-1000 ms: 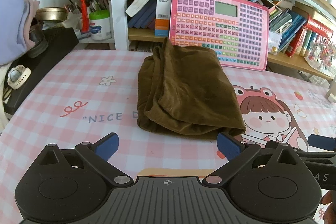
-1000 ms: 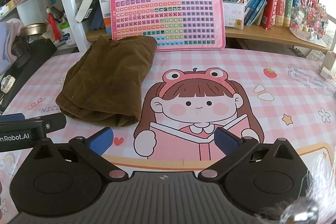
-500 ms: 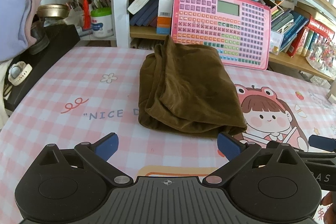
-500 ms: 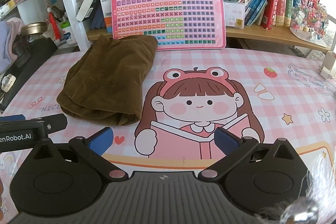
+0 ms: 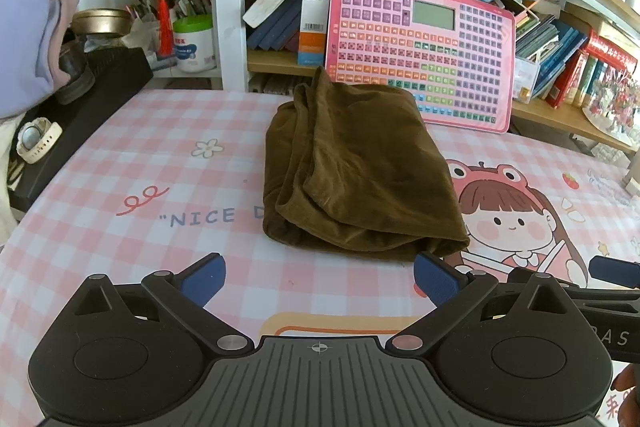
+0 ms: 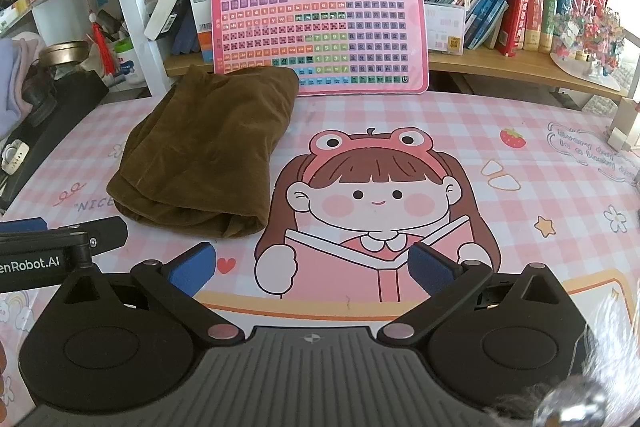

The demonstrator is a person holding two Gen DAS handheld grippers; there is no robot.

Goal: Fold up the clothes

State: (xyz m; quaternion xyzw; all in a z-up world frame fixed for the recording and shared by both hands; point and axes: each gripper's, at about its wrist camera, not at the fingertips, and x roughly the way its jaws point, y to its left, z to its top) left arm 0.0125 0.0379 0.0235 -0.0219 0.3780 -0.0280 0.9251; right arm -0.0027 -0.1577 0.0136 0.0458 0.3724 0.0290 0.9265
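Pink checked table [image 5: 120, 155] | brown garment [image 5: 360, 179] folded (near pink keyboard toy [image 6: 320, 27]) | both grippers [image 5: 320, 279] [image 6: 312, 263] spread, empty

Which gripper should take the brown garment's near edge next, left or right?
Left, probably. The left gripper is open and faces the brown garment squarely. The open right gripper points at bare tablecloth, with the garment off to its left.
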